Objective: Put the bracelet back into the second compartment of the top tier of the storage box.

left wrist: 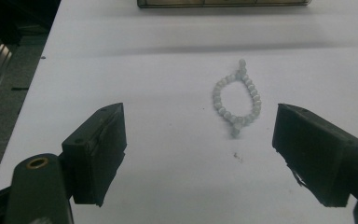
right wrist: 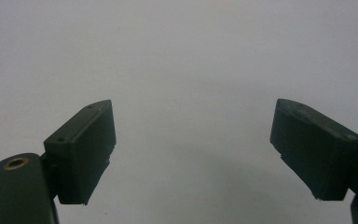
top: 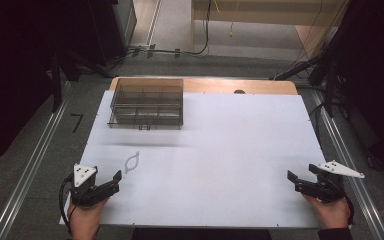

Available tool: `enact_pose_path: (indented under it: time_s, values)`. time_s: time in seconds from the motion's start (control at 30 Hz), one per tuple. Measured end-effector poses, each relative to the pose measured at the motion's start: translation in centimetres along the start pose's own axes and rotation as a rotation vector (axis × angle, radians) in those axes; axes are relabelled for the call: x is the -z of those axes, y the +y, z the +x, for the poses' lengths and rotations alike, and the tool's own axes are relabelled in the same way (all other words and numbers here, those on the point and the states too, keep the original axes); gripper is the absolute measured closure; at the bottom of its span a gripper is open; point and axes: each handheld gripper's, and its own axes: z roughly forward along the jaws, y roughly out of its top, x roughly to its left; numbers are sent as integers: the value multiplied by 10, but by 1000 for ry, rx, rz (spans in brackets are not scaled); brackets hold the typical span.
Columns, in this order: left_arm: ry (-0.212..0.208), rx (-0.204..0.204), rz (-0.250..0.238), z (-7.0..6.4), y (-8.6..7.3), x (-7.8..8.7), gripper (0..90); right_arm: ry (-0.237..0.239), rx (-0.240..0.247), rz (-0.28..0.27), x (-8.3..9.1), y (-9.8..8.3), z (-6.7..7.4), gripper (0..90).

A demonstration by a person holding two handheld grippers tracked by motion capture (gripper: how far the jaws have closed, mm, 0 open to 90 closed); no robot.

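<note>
We hold the left hand-held gripper [left wrist: 200,154] wide, empty, near the bead bracelet [left wrist: 237,99]. Our right hand-held gripper [right wrist: 193,154] gapes wide over the bare desk [right wrist: 177,56].

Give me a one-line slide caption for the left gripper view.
Open left gripper poised short of a pale beaded bracelet lying looped on the white table sheet.
</note>
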Motion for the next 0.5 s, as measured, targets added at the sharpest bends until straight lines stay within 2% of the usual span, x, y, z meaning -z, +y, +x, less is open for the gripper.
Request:
enact_pose_path:
  time_s: [0.07, 0.27, 0.5]
  values:
    - [0, 12, 5, 0, 0, -2, 180, -1, 6, 9, -2, 0, 0, 129]
    - [-10, 7, 3, -3, 1, -1, 160, -2, 3, 6, -1, 0, 1, 128]
    - [-25, 7, 3, -2, 1, -1, 192, -3, 4, 13, -2, -1, 1, 129]
